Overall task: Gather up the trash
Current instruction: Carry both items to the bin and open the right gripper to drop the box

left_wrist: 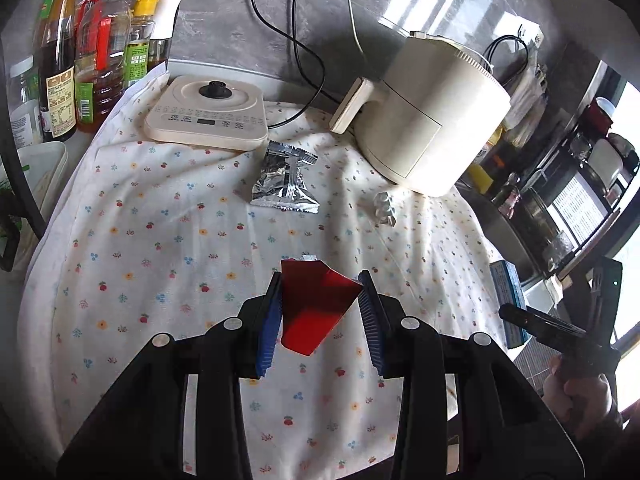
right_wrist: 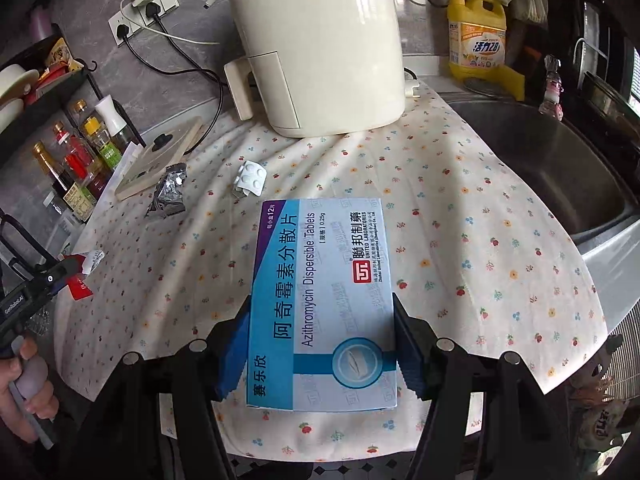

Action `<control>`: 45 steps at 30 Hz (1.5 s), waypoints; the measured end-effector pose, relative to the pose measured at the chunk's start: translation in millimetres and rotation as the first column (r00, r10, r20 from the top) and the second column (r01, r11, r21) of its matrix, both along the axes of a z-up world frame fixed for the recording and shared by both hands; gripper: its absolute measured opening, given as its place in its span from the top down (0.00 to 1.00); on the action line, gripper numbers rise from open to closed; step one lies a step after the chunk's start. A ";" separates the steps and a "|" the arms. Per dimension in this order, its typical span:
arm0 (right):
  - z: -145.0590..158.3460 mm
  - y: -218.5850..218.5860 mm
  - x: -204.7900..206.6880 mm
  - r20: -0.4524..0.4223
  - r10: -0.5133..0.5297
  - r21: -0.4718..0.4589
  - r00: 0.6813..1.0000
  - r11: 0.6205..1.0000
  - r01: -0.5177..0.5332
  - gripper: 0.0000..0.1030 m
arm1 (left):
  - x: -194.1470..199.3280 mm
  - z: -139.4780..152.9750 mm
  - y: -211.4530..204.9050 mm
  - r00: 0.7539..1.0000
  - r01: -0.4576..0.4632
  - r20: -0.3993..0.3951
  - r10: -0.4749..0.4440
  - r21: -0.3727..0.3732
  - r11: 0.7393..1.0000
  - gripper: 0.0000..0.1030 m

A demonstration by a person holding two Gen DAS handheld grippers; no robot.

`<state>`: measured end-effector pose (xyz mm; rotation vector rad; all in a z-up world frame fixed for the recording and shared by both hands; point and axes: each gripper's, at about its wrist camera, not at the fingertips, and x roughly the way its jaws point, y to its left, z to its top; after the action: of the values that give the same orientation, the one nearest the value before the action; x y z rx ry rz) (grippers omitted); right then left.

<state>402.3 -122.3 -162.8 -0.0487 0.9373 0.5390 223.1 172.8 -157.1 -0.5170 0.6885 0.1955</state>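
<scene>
Left wrist view: the left gripper [left_wrist: 320, 312] holds a red wrapper [left_wrist: 314, 310] between its blue pads, jaws narrowed on it, above the flowered tablecloth [left_wrist: 160, 240]. Beyond the fingertips a crumpled silver foil packet [left_wrist: 286, 180] lies on the cloth just in front of the cream control base [left_wrist: 208, 114], and a blister pack of white pills [left_wrist: 385, 206] lies near the foot of the cream air fryer [left_wrist: 432, 120]. Bottles [left_wrist: 80, 52] crowd the far left corner. At the right edge a hand [left_wrist: 576, 392] grips the other tool.

Right wrist view — the right gripper [right_wrist: 322, 340] clamps a blue-and-white tablet box [right_wrist: 324, 300] by its two long sides, the box lying flat between the pads over the cloth. Ahead are the blister pack and foil packet, then the air fryer; a steel sink [right_wrist: 552, 168] lies to the right, with a yellow detergent bottle [right_wrist: 476, 36] behind it.
</scene>
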 end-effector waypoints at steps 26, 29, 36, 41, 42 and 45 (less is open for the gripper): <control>-45.4 -326.1 -143.9 -0.106 -0.527 -0.006 0.843 0.848 0.530 0.40 | 77.9 -12.1 -311.0 0.806 0.590 -0.064 -0.589 0.015 0.807 0.64; -55.5 -354.6 -160.5 -0.127 -0.572 -0.017 0.810 0.818 0.575 0.39 | 80.5 -16.5 -344.0 0.764 0.643 -0.075 -0.641 0.014 0.766 0.64; -83.9 -404.7 -199.8 -0.188 -0.662 -0.043 0.725 0.743 0.668 0.11 | 77.8 -30.5 -413.9 0.667 0.742 -0.102 -0.738 -0.003 0.671 0.64; -94.1 -431.2 -224.2 -0.208 -0.706 -0.054 0.677 0.700 0.713 0.09 | 67.7 -38.7 -448.8 0.612 0.786 -0.108 -0.783 -0.024 0.618 0.64; -94.1 -434.9 -228.4 -0.206 -0.712 -0.056 0.671 0.694 0.718 0.09 | 65.0 -41.1 -455.1 0.600 0.795 -0.113 -0.792 -0.028 0.606 0.64; -93.2 -445.4 -239.3 -0.205 -0.730 -0.053 0.652 0.673 0.737 0.08 | 57.7 -48.8 -473.1 0.562 0.820 -0.130 -0.817 -0.039 0.570 0.64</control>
<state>163.0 -567.7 -255.9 0.4256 1.0592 -0.2174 280.7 -300.4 -205.9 -0.1036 0.9978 -0.6683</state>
